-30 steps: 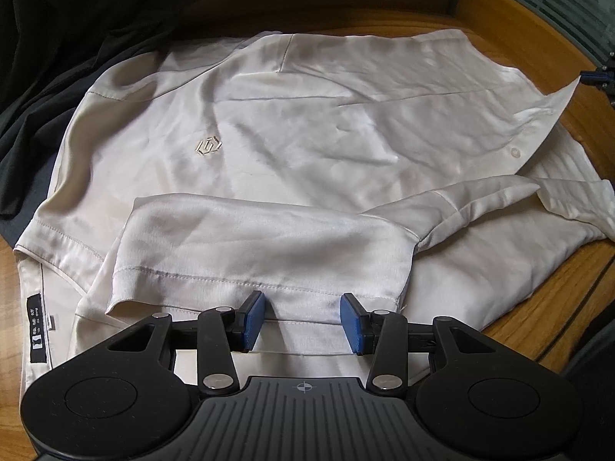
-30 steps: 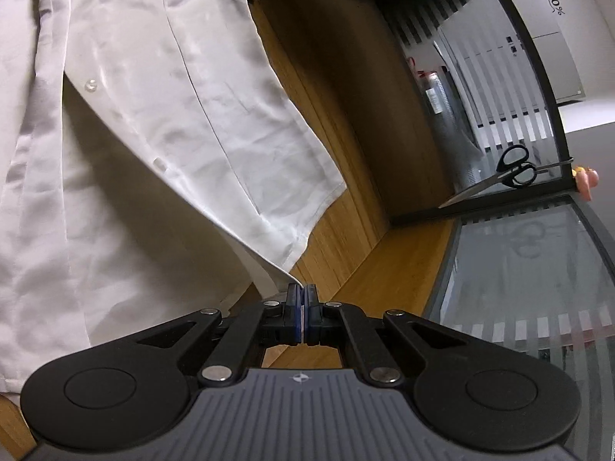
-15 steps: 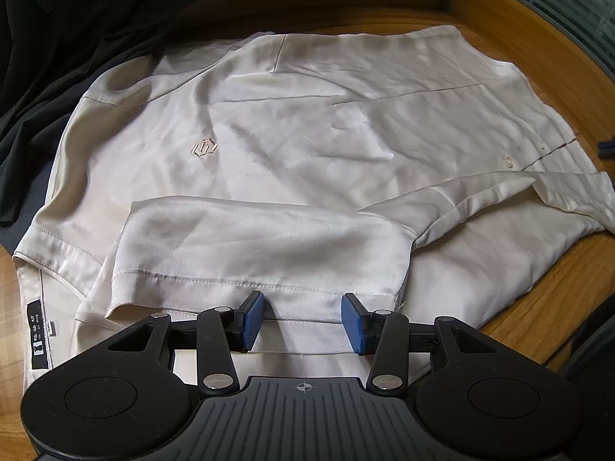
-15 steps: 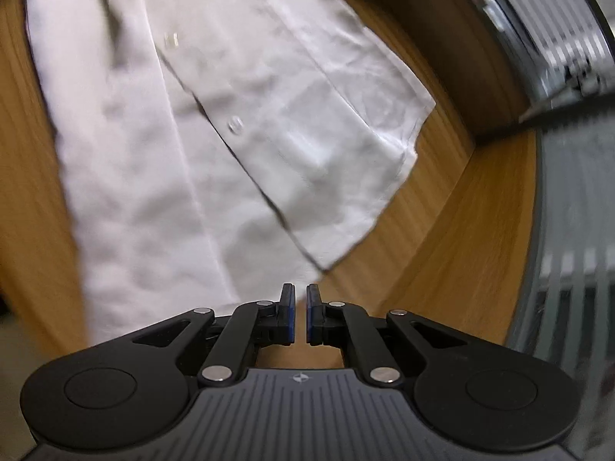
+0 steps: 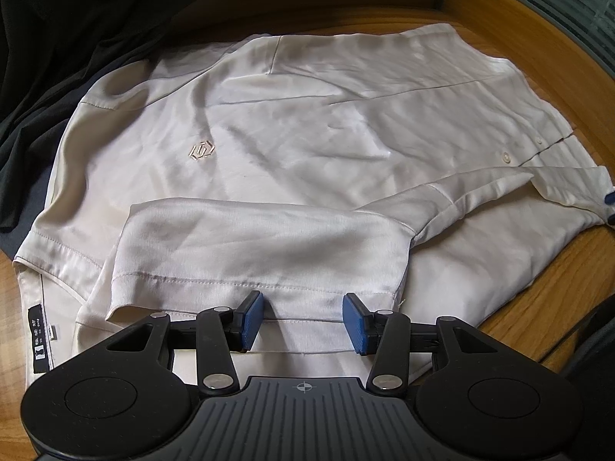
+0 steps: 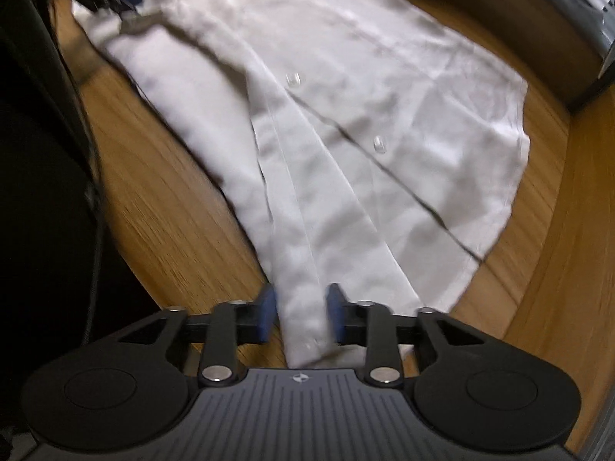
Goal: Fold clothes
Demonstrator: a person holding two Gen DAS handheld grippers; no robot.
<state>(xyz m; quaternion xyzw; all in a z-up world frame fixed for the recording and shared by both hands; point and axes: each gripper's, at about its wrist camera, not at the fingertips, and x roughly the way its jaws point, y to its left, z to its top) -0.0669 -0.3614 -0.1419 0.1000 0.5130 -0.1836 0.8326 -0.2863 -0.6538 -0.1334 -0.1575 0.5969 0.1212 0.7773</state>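
Note:
A white satin short-sleeved shirt [image 5: 307,146] lies spread on the wooden table [image 5: 538,299], one sleeve [image 5: 261,246] folded inward over the body. My left gripper [image 5: 303,319] is open, its blue pads either side of the sleeve's hem. In the right wrist view the same shirt [image 6: 346,123] shows its button placket. My right gripper [image 6: 301,317] is open with the bottom corner of the placket strip between its pads. The right gripper's blue tips also show at the right edge of the left wrist view [image 5: 609,207].
A dark garment [image 5: 57,57] lies piled at the table's back left, touching the shirt's shoulder. A black size label [image 5: 38,338] sits on the hem at left. A dark raised ledge [image 6: 557,38] borders the table at the far right.
My right gripper let go of the shirt's corner, opened, and swung to the bottom of the placket strip. The lifted front panel now lies flat. My left gripper stayed put, open.

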